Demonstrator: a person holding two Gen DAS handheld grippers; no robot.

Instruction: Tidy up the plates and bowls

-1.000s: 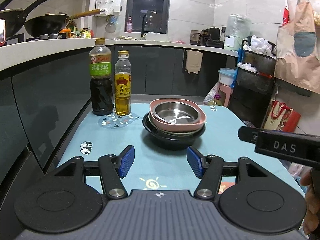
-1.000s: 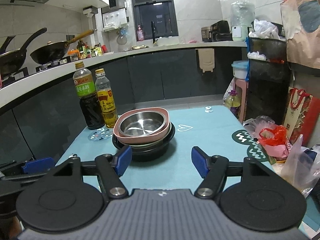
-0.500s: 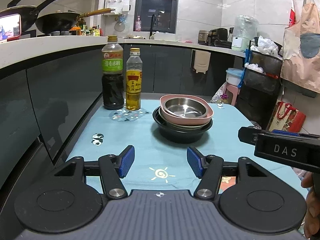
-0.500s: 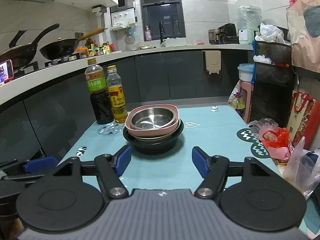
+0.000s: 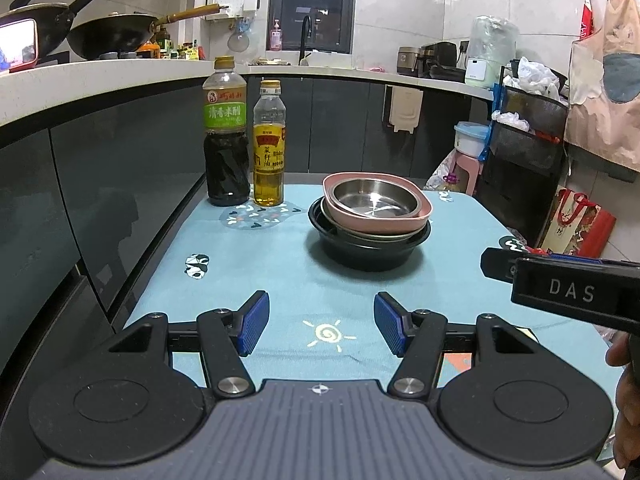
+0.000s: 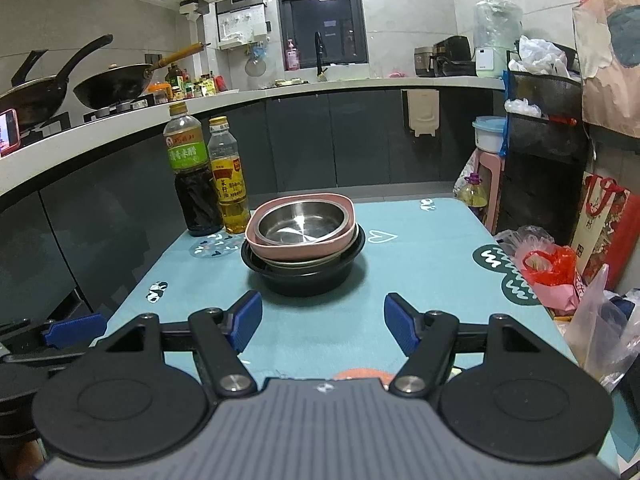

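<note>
A stack of dishes stands on the teal tablecloth: a steel bowl (image 5: 370, 199) inside a pink square dish (image 5: 384, 222), over a pale plate, all in a black bowl (image 5: 366, 254). It also shows in the right wrist view, steel bowl (image 6: 300, 220), pink dish (image 6: 296, 250), black bowl (image 6: 304, 280). My left gripper (image 5: 320, 328) is open and empty, well short of the stack. My right gripper (image 6: 323, 326) is open and empty, short of it too. The right gripper's body (image 5: 572, 292) shows at the right of the left wrist view.
A dark vinegar bottle (image 5: 225, 140) and a yellow oil bottle (image 5: 269, 148) stand left of the stack at the table's back. The dark counter front runs along the left edge. Plastic bags (image 6: 548, 268) and a red gift bag (image 6: 604, 220) lie off the right edge.
Both grippers have pulled back from the stack and risen a little; the stack now looks smaller and farther. Both stay open and empty.
</note>
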